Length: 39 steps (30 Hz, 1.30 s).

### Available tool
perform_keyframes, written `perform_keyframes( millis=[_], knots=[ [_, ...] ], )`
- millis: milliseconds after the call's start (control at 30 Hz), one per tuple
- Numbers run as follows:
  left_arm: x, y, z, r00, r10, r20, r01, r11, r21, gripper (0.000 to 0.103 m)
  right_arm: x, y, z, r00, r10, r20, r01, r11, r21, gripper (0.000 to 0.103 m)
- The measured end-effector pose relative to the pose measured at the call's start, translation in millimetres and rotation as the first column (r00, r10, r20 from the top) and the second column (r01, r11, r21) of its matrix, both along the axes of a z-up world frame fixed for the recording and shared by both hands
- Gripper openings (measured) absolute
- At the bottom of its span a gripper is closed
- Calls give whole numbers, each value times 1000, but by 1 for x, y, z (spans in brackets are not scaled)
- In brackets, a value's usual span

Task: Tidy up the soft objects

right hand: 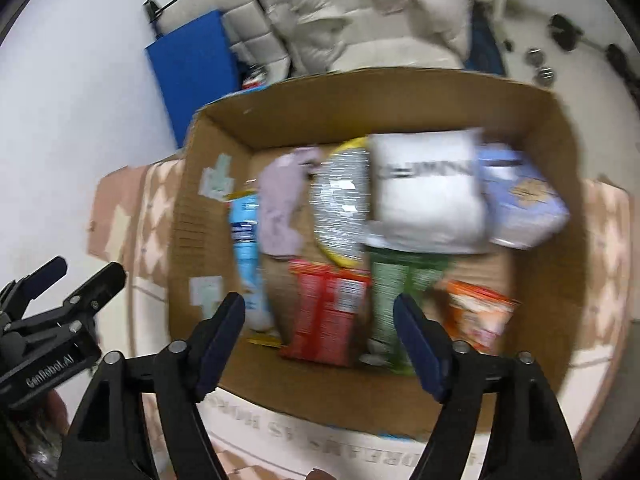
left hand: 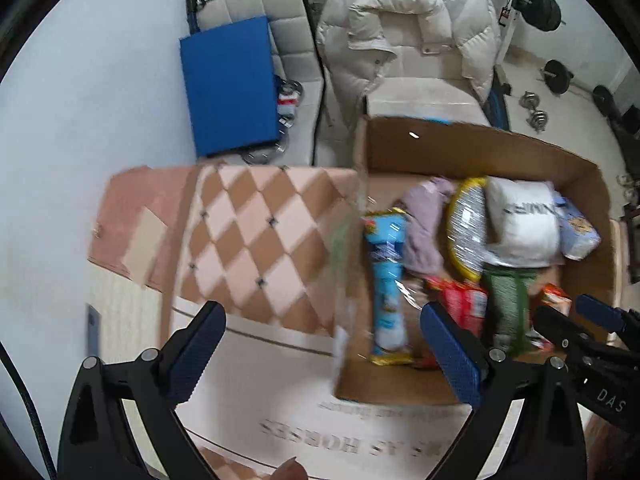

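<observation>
Right tool (right hand: 320, 340) hangs spread and empty right above the red packet (right hand: 326, 320), lying lengthwise away, left tool (left hand: 322, 350) also apart, farther off.

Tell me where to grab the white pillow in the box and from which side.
Grip the white pillow across its near lower edge, coming down from above with the right tool. It lies on top of the other items in the cardboard box, so nothing covers it, and its puffy edge should squash between open jaws. The blue pack crowds its right side.
</observation>
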<state>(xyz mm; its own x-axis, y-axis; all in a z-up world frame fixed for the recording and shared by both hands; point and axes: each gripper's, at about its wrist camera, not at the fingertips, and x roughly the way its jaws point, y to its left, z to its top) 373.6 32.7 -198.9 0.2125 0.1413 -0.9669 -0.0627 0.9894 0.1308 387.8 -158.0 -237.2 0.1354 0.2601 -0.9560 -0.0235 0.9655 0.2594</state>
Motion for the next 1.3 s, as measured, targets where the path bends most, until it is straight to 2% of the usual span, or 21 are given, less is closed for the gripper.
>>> perform_keyframes(
  millis=[133,200,233,367,600,833,1100,1300],
  knots=[
    [-14,-14,-2,1000,4,4,-4,998,-58,100,-20,-25,13,999,-14,31,17,997,-78,81],
    [-21,-20,0,1000,5,22,-3,997,-75,100,-28,-30,18,999,-1,44,7,989,-145,99],
    [-23,-22,1,1000,6,27,-4,996,-87,100,-31,-32,21,998,7,55,3,985,-172,103],
    [-32,-33,5,999,-7,40,11,995,-100,100,-43,-40,33,995,4,97,19,972,-235,103],
    [-47,-41,26,997,-14,75,20,996,-84,100,-58,-55,50,991,-33,132,67,961,-267,103],
    [-85,-50,72,989,-15,150,30,995,-100,100,-97,-68,96,972,-66,224,131,948,-291,103],
    [-154,-63,146,962,-42,269,72,992,-99,100,-175,-77,177,939,-60,339,161,947,-277,103],
    [-203,-64,179,956,-47,291,89,987,-131,100,-230,-80,226,919,-63,390,172,953,-250,103]
  ],
)
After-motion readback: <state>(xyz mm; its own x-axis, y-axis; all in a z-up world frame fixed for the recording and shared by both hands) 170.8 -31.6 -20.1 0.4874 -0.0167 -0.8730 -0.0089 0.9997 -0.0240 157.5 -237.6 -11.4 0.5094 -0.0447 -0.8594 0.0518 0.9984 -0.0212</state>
